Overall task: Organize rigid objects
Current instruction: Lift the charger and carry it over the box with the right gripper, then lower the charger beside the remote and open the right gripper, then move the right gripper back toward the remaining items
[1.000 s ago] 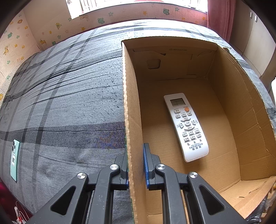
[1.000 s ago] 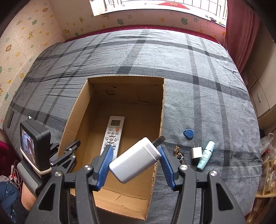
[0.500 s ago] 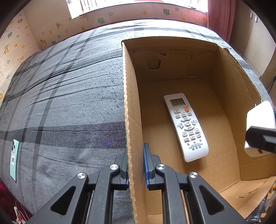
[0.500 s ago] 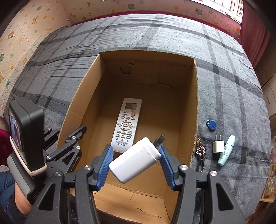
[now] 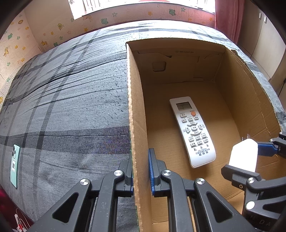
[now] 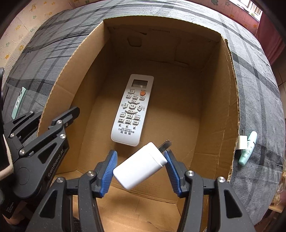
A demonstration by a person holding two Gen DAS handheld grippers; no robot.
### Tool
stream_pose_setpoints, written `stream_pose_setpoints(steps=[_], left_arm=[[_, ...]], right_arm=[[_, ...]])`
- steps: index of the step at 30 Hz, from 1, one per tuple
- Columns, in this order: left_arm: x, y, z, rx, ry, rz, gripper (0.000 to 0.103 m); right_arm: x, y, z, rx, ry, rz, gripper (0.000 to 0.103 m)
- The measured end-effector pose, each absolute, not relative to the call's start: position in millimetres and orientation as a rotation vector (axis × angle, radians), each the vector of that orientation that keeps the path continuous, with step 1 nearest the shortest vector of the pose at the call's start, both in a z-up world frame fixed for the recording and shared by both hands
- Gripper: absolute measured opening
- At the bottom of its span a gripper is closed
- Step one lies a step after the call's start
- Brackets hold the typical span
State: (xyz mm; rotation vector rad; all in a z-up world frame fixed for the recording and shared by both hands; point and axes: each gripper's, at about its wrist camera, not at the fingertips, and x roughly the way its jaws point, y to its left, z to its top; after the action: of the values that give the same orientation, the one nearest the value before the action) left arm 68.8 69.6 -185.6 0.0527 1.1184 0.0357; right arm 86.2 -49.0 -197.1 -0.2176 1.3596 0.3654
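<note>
A grey plaid bedspread (image 5: 71,100) fills the view ahead and to the left of the left gripper, running up to a wall (image 5: 44,26) papered with small cartoon animals and stars. Beyond that wall's top edge, straight ahead, a bright window (image 5: 107,5) lets in daylight, and a red curtain (image 5: 227,16) hangs to the far right of it. Further right, beige cabinet doors (image 5: 262,35) stand beside the bed.
</note>
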Motion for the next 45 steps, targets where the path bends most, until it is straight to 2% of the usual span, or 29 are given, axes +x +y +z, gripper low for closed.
stream_pose_setpoints(steps=[11, 26, 33, 45], left_arm=[[69, 70, -185, 0.058, 1.118, 0.036, 0.014], [70, 71, -186, 0.049, 1.121, 0.036, 0.014], [70, 72, -185, 0.049, 1.122, 0.037, 0.014], [71, 73, -185, 0.045, 1.124, 0.038, 0.014]], right_arm=[[81, -40, -224, -0.266, 1.418, 0.373, 0.058], [80, -31, -219, -0.255, 1.402, 0.405, 0.059], [74, -27, -210, -0.311, 1.362, 0.396, 0.077], [60, -26, -188, -0.332, 1.3, 0.398, 0.085]])
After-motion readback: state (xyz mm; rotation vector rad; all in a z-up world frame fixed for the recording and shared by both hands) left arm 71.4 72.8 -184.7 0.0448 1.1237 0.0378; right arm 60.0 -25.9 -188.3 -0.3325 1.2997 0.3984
